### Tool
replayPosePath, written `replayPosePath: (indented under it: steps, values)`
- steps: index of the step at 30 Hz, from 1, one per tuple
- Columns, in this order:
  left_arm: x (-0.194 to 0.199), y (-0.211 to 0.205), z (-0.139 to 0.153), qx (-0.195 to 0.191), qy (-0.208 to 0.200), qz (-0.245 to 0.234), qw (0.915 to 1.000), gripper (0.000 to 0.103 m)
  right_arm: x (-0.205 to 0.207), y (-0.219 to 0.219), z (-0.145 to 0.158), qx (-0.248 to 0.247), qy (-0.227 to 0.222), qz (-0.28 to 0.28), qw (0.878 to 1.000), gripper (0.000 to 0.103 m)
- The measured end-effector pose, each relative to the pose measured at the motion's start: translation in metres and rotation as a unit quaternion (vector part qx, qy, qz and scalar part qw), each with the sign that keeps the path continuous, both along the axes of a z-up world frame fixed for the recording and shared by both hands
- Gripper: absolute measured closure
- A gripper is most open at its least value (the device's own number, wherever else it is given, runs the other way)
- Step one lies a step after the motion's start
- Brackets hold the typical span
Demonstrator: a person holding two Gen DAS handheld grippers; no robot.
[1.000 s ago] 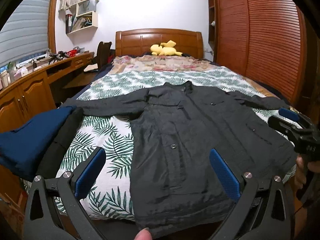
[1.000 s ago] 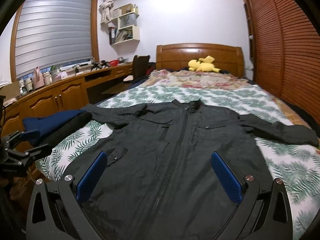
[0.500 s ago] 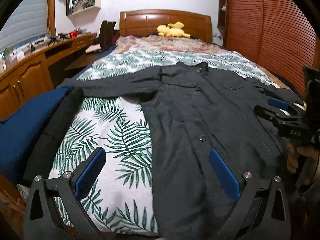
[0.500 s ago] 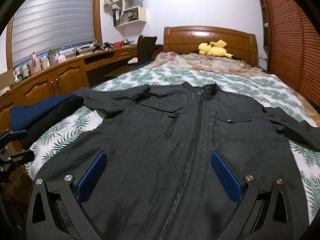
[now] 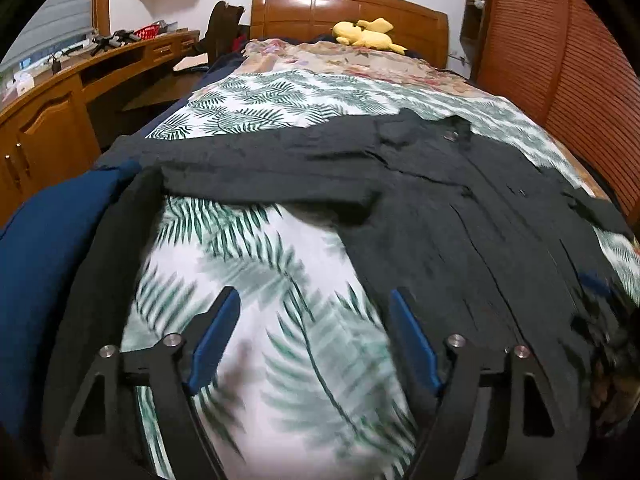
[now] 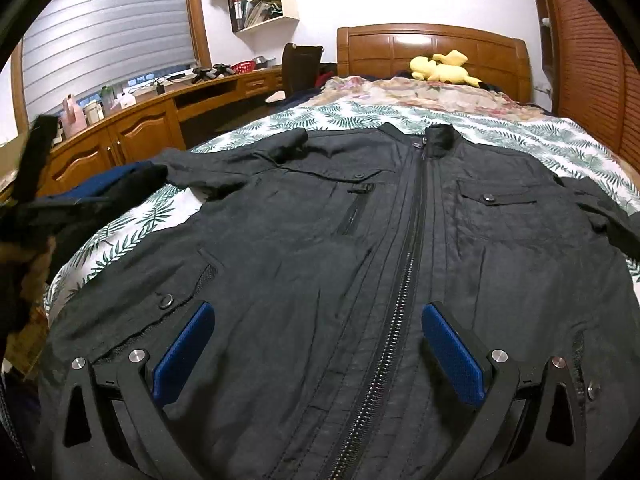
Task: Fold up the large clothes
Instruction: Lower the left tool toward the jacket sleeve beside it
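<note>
The left gripper (image 5: 312, 336) is sinking leftward over the bedspread (image 5: 256, 288), its fingers closing on nothing; the right gripper (image 6: 316, 344) is nearing the jacket (image 6: 360, 232) spread flat on the bed, fingers wide apart and empty.

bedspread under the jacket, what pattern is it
White with green palm-leaf fronds; the bedspread shows best in the left wrist view, beside the dark jacket.

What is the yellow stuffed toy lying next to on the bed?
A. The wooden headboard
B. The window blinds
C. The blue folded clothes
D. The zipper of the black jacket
A. The yellow stuffed toy lies at the far end of the bed, right against the wooden headboard, well beyond the black jacket spread out in front.
</note>
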State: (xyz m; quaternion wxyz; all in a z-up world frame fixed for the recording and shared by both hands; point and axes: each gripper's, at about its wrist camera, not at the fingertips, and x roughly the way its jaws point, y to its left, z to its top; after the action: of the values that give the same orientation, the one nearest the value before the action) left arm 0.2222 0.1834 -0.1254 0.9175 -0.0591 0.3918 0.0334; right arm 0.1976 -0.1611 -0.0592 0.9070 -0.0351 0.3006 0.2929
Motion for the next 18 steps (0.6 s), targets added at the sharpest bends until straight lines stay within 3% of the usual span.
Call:
replayPosePath:
  steps: [6,12,18]
  values:
    - [0.060,0.033,0.001,-0.022,0.007,0.021,0.9995,0.032,-0.001,-0.013,-0.001,0.011,-0.002,0.001,1.000,0.000]
    - [0.111,0.069,-0.015,-0.077,0.030,0.057,0.9949,0.032,0.000,-0.002,-0.006,0.005,-0.008,0.001,1.000,0.000]
    - [0.132,0.086,-0.032,-0.114,0.062,0.095,0.9870,0.032,0.007,0.018,-0.010,0.003,-0.008,0.002,1.000,0.000]
